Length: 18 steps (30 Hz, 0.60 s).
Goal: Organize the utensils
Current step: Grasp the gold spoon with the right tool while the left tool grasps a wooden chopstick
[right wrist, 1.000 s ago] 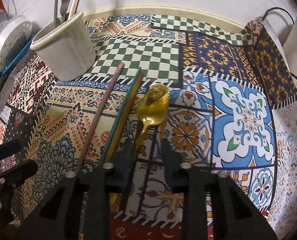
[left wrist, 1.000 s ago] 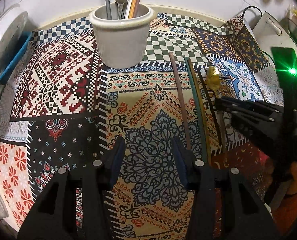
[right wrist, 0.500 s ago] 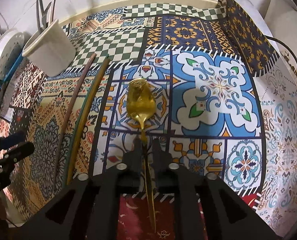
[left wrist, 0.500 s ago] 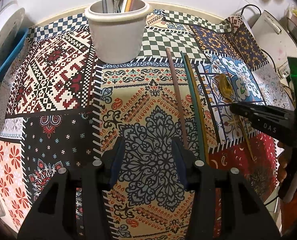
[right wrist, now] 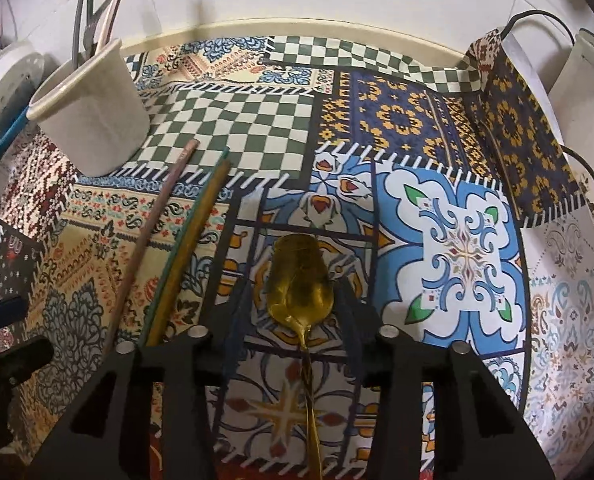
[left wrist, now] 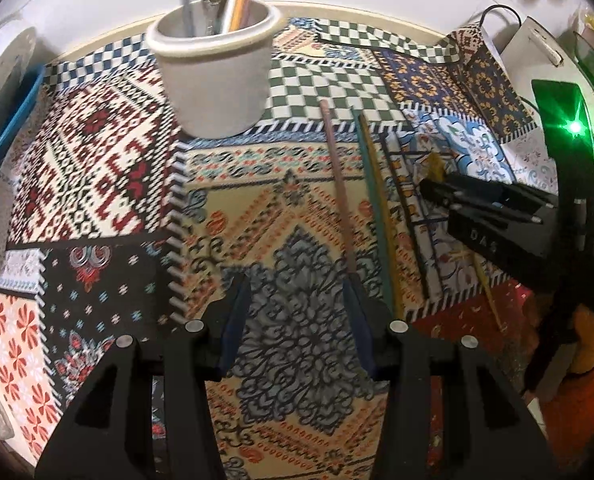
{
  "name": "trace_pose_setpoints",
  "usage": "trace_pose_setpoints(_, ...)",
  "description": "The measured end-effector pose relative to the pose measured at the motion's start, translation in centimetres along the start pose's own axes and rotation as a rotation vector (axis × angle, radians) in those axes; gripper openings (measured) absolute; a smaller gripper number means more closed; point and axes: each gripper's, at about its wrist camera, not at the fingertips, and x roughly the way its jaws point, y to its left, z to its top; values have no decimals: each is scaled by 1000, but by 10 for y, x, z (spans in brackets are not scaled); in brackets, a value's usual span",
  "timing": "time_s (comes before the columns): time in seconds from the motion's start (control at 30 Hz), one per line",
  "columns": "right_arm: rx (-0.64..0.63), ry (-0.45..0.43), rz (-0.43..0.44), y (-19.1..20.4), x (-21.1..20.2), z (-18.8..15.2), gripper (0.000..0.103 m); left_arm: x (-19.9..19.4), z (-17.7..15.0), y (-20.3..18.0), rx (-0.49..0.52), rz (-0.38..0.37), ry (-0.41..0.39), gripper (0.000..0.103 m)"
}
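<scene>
Tabletop point(right wrist: 233, 128), patchwork cloth: busy pattern may hide slim utensils.
Utensil crock point(right wrist: 93, 120), upper left: crowded, may tip.
Chopsticks point(right wrist: 185, 240), left of centre: could roll if nudged.
Gold spoon point(right wrist: 300, 280), lower centre, between spread right hand-held gripper point(right wrist: 297, 300): thin neck may slip.
Left hand-held gripper point(left wrist: 297, 300): spread, empty.

Patchwork-patterned cloth point(right wrist: 233, 128) covers the worktop. White box point(right wrist: 585, 68) with black cable point(right wrist: 537, 16) at far right; white perforated disc point(right wrist: 1, 84) at left.
</scene>
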Motion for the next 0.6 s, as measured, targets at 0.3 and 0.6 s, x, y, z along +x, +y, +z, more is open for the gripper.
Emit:
trace_pose_setpoints(0.3,124,-13,80,-29,-13,-1,31,22,32,-41,72,-98,26,43)
trace_pose_setpoints(0.6,219,-57,91,-63,-39,-13,31,47,45,-56,86,-149,78,11)
